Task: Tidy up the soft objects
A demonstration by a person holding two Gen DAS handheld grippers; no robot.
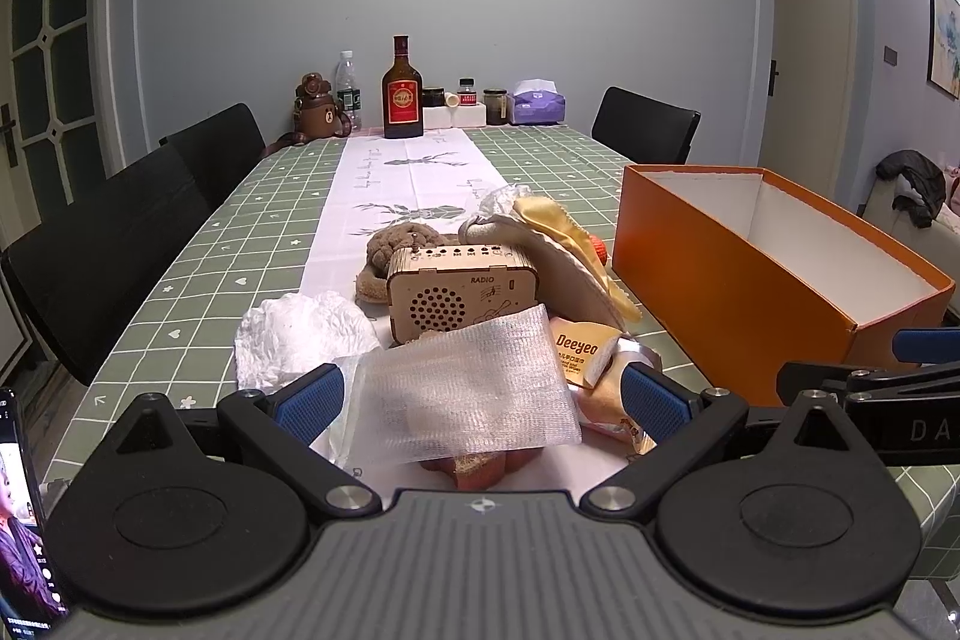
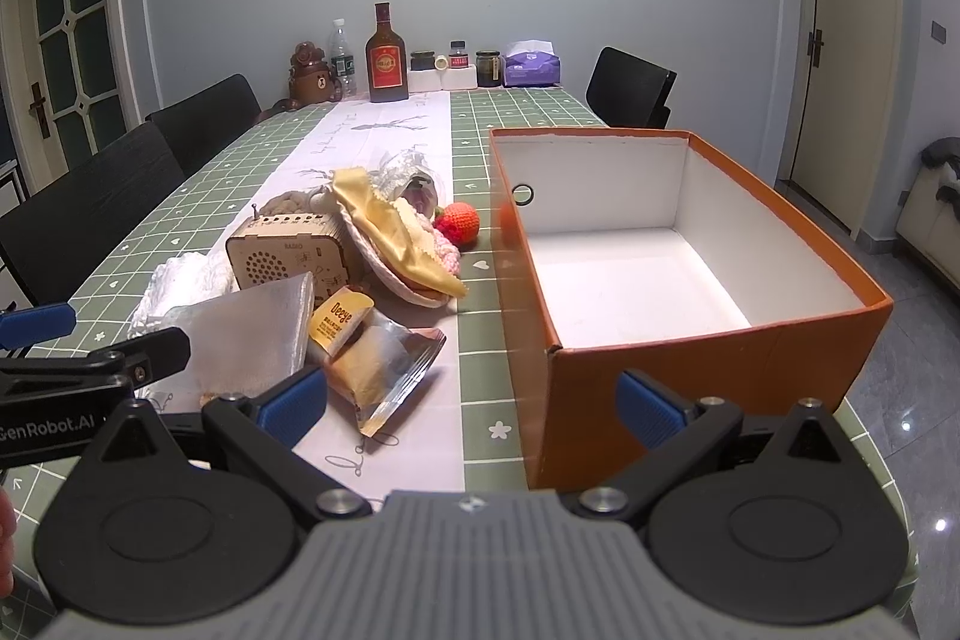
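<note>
Evidently nothing has been sorted yet: the orange box shows only its bare white floor in the right wrist view, and every soft thing lies in a heap on the counter at the box's nine o'clock.

Nearest the left tool is a white foam mesh sheet, lying between its spread blue fingers without being pinched; the tool is released and grips nothing. Under the sheet's near edge something brownish peeks out, too hidden to name. At the sheet's three o'clock lies a yellow Deeyeo wipes packet on a clear-wrapped bun or sponge. At ten o'clock sits a crumpled white plastic bag. Behind the sheet, at twelve o'clock, stands a wooden radio, which is hard and by my reading should stay out of the box. Beyond it lie a brown plush toy, a cream fabric piece with a yellow cloth draped over it, and a red crocheted ball at the pile's two o'clock, nearest the box.

The right tool hangs low before the box's near left corner, fingers wide apart, empty.

So the whole job remains, I judge: each soft item has still to go into the box, starting most likely with the mesh sheet.
</note>
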